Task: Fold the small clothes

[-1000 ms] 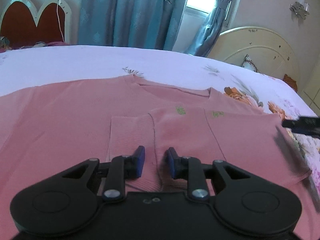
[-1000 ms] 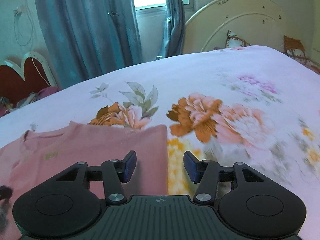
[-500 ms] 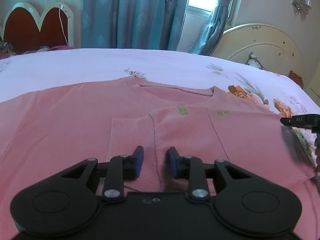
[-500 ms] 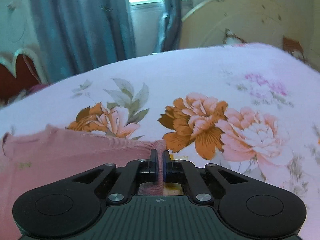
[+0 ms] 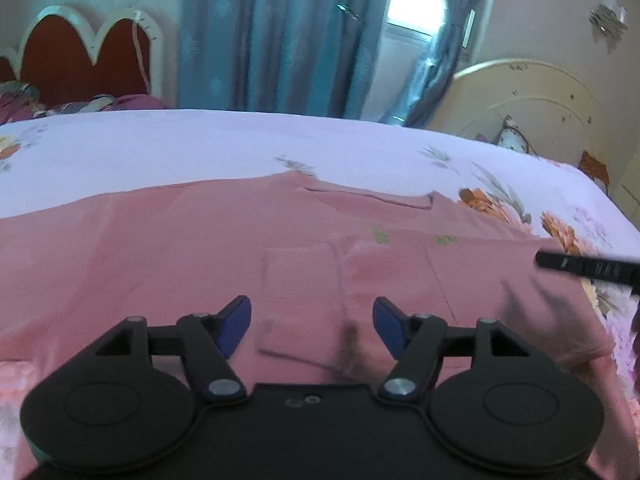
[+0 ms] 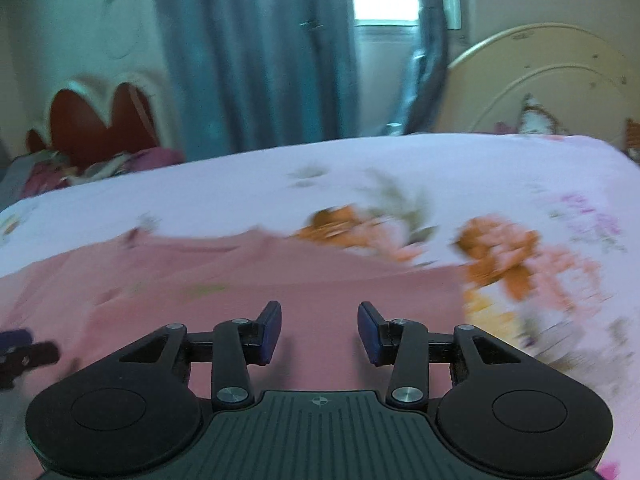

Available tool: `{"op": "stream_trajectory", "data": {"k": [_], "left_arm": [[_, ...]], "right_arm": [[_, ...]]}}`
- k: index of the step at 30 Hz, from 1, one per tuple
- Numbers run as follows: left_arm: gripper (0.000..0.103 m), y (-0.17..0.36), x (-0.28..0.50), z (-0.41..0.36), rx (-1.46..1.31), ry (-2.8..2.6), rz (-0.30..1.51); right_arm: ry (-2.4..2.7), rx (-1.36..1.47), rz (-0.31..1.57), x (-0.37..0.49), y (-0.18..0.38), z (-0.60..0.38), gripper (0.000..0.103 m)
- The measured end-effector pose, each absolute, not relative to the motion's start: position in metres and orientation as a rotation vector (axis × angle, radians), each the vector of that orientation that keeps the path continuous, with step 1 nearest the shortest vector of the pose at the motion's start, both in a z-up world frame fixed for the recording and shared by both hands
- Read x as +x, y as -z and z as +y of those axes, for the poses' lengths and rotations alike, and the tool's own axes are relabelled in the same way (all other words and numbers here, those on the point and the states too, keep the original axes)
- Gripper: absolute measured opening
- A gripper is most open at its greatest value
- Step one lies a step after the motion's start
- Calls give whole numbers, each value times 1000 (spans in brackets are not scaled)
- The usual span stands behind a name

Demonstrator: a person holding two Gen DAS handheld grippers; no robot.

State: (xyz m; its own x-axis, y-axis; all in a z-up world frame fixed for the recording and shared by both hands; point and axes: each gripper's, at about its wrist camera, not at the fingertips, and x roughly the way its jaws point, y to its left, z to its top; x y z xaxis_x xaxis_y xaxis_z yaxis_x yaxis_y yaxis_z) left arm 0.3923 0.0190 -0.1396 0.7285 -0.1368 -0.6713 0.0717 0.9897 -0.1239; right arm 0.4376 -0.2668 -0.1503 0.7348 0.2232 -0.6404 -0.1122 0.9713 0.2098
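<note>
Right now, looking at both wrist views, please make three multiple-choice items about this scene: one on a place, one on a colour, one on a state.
1. Where does the sweater lie?
A. on the floral bedsheet
B. on a chair
C. hung on the curtain

2. What colour is the sweater?
A. blue
B. white
C. pink

3. How do the fingers of the left gripper stand?
A. shut on a sleeve
B. apart, pads pressing on nothing
C. out of view

Answers:
1 A, the knit is spread flat on the sheet with printed flowers.
2 C, both views show it pink, with small green marks near the neck.
3 B, the blue pads stand wide above the folded cuff; the fingers have just been opening.
</note>
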Motion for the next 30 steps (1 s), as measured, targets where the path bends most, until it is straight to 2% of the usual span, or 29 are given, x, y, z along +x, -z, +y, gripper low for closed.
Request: {"op": "stream_trajectory", "data": {"k": [16,30], "left_arm": [[67,136,348,162,-253,-102,760],[67,144,321,315,-450,-406,733]], "right_arm": [[-380,84,817,434,173,-84,42],[-261,55,809,427,179,-59,42]]}}
